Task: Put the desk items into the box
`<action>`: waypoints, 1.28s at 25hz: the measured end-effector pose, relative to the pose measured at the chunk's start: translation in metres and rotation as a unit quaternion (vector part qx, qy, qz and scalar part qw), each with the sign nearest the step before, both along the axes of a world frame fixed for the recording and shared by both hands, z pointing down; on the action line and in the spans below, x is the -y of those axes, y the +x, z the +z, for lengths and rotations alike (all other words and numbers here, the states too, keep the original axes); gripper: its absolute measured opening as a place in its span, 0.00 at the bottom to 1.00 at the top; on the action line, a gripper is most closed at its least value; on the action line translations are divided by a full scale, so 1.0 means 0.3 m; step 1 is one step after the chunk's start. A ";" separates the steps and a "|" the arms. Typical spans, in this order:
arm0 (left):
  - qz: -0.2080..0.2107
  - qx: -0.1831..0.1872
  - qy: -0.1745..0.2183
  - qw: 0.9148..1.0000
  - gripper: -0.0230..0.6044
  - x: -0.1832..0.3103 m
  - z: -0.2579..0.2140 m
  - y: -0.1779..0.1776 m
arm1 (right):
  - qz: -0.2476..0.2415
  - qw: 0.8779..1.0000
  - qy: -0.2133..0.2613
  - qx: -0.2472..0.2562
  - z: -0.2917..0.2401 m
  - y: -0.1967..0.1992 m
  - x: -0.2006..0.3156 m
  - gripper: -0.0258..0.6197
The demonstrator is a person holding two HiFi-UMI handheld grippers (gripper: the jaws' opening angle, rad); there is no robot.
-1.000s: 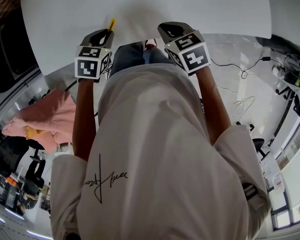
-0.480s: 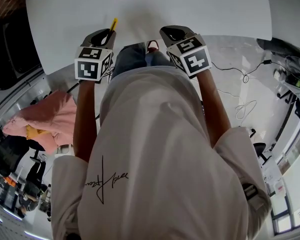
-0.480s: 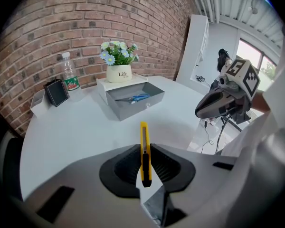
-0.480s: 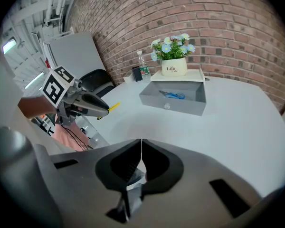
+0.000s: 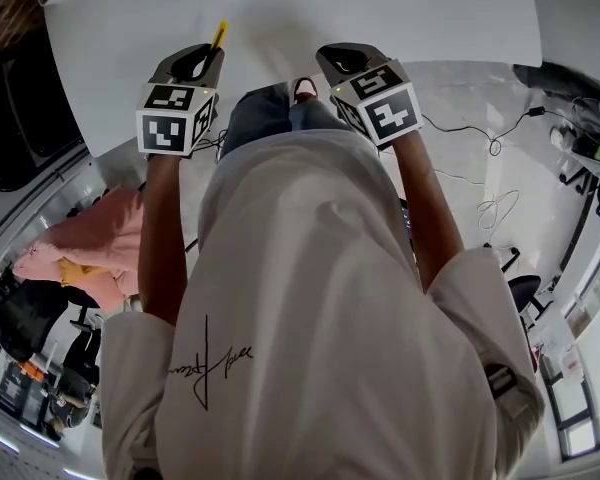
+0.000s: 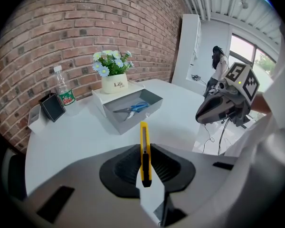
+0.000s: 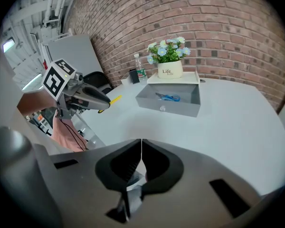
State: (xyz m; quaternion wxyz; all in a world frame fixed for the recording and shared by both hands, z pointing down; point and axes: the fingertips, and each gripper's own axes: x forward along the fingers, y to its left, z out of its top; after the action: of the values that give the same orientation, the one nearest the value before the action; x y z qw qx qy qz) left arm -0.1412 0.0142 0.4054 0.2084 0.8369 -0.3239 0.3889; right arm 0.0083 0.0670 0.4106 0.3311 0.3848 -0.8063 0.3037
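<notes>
Lifted slightly since earlier: yellow knife (image 6: 143, 137) pinched in left tongs (image 5: 204, 61), probably bound for grey box (image 6: 128, 121) at upper centre; right tongs (image 7: 141, 148) closed, empty.

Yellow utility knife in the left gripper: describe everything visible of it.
The yellow utility knife is a slim, plastic-looking bar with a grey track along its face and a dark slider partway down. No extended blade can be made out. The left gripper is shut on its lower half; the upper half juts past the jaws, above the white table, touching nothing else.
</notes>
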 end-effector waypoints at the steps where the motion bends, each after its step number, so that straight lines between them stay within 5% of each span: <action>1: 0.003 0.001 0.002 1.000 0.14 0.007 -0.005 0.005 | 0.002 1.000 -0.001 -0.001 0.001 0.006 -0.001 0.09; 32: 0.054 0.006 0.040 0.998 0.14 0.263 -0.073 0.098 | 0.027 0.999 -0.021 -0.007 0.029 0.036 0.040 0.09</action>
State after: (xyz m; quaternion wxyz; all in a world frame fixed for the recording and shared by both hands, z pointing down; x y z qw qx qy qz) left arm -0.1120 -0.0647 0.3834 0.1520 0.8585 -0.2946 0.3912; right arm 0.0192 0.0551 0.4193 0.3367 0.4016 -0.7868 0.3261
